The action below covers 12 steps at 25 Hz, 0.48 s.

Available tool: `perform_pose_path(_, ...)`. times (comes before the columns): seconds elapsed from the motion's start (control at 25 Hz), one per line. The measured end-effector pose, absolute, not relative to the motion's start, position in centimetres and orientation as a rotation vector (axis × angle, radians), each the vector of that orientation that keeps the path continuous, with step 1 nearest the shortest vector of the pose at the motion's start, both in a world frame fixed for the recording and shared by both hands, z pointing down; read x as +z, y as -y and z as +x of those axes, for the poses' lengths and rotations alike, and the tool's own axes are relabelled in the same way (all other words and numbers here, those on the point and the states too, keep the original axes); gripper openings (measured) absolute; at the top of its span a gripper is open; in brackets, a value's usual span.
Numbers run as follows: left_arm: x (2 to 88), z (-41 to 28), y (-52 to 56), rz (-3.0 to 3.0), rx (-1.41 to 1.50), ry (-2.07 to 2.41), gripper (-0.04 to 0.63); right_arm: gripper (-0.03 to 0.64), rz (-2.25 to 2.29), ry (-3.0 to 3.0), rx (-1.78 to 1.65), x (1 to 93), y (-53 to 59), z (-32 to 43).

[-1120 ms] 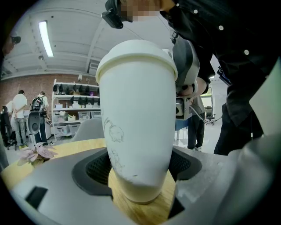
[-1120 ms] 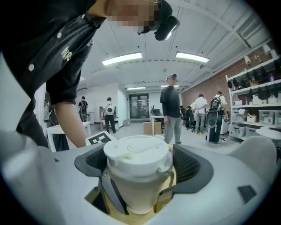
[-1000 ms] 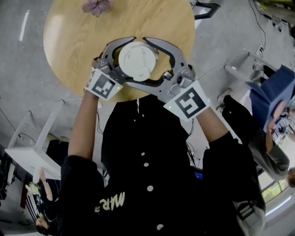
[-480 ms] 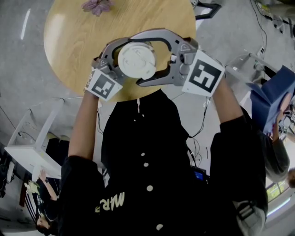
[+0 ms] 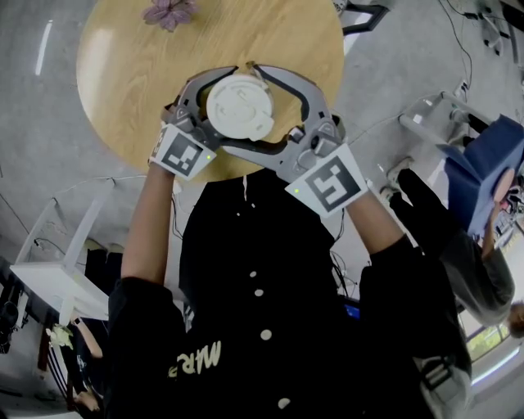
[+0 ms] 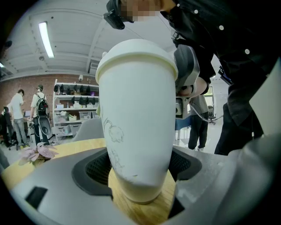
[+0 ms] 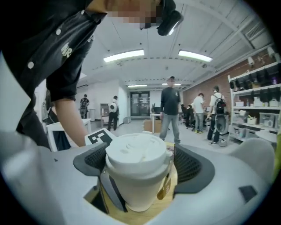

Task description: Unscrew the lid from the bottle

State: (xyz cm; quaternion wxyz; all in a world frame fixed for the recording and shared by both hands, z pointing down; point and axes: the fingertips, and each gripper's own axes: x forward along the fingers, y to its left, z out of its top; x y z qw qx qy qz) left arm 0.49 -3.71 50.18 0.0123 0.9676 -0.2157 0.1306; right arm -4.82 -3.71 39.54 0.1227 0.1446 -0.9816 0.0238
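Observation:
A white bottle (image 6: pixel 136 118) shaped like a lidded cup stands on the round wooden table (image 5: pixel 123 74). In the head view I look straight down on its white lid (image 5: pixel 240 106). My left gripper (image 6: pixel 140 176) is shut on the lower body of the bottle, one dark pad on each side. Higher up, my right gripper (image 7: pixel 138 165) is shut on the lid (image 7: pixel 137 154), with its pads pressed against the rim from left and right. Both grippers come in from the near side of the table, their marker cubes (image 5: pixel 182 151) toward my body.
A purple flower (image 5: pixel 172 11) lies at the table's far edge. The bottle stands near the near edge. A white bench (image 5: pixel 49 270) is on the floor at lower left. A person in blue (image 5: pixel 483 180) is at the right, and several people stand in the room behind (image 7: pixel 170 110).
Half a second ago the right gripper was swung round the lid, its marker cube up to the right. It is now back at its earlier angle. The left gripper and bottle stay put.

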Motion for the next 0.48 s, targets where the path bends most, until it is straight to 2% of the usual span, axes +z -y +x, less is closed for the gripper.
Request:
perform_pose_path(0.2, 50.0, 0.6, 3.7, 3.013, 0.408, 0.676, 0.376, 0.462, 0.436, 2.864, 0.021, 39.3, 3.7, -5.4)
perform_pose_path(0.48, 49.6, 0.7, 3.9, 3.018, 0.383, 0.687, 0.376, 0.460, -0.336, 2.899, -0.053, 39.4, 2.0, -5.1)
